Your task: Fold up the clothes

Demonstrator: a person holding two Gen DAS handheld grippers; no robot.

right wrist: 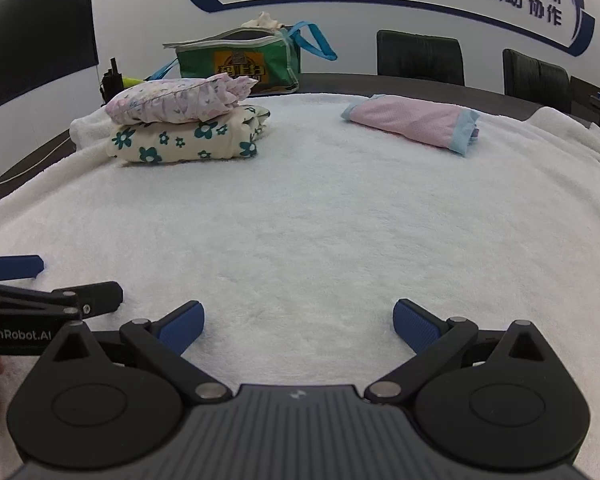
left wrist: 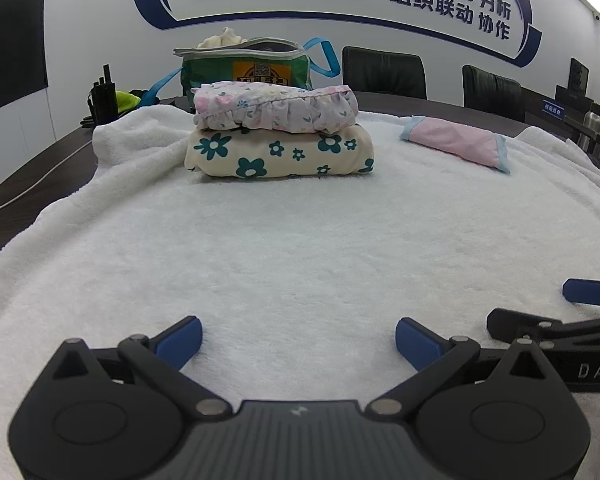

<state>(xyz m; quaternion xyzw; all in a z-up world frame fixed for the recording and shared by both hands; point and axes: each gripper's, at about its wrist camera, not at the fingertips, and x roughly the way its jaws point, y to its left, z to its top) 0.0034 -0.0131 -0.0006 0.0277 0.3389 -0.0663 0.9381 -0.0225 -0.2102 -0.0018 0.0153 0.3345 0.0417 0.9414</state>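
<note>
1. Left gripper (left wrist: 298, 340) and right gripper (right wrist: 298, 326) both hovered low over the white fluffy towel (left wrist: 300, 248), jaws spread wide, nothing between the blue pads.
2. Farther back, the folded pink mesh garment with light-blue trim (right wrist: 412, 122) lay alone at right; at left, the folded frilly pink floral garment (left wrist: 276, 108) sat stacked on the folded cream garment with teal flowers (left wrist: 280, 154).
3. Behind them stood the green zip bag with blue straps (left wrist: 244, 68), pale cloth poking out.
4. Risk — a snagged towel pile, or the stack knocked over by a careless reach.
5. Bag contents mostly hidden; grippers' handles and the person's hands cut off.
</note>
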